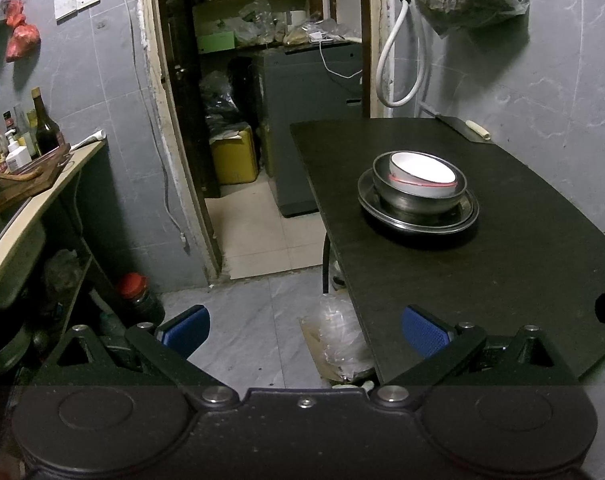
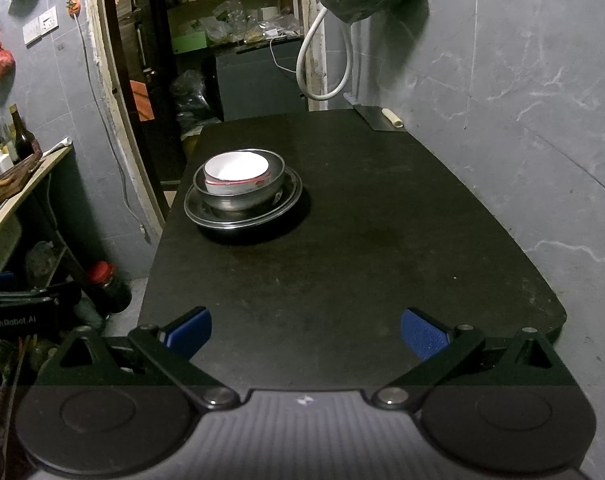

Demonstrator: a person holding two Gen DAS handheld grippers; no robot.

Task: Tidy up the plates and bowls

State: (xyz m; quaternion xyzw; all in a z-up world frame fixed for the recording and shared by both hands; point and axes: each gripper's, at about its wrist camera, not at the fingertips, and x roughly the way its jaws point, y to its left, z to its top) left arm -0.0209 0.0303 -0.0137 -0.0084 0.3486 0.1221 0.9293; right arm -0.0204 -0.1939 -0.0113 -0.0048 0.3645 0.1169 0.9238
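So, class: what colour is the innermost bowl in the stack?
White, with a red band outside; the innermost bowl shows best in the right wrist view.

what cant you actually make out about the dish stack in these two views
- Both views: inside of the metal bowl, covered by the white bowl.
- Both views: centre of the metal plate, and any second plate beneath, hidden by the bowls.
- Right wrist view: left gripper jaws, cut off by the frame edge.

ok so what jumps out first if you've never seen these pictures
A white ceramic bowl with a red band nested in a steel bowl on round steel plates, alone on the black table. Nearer, the open left gripper and right gripper, blue-padded, hold nothing.
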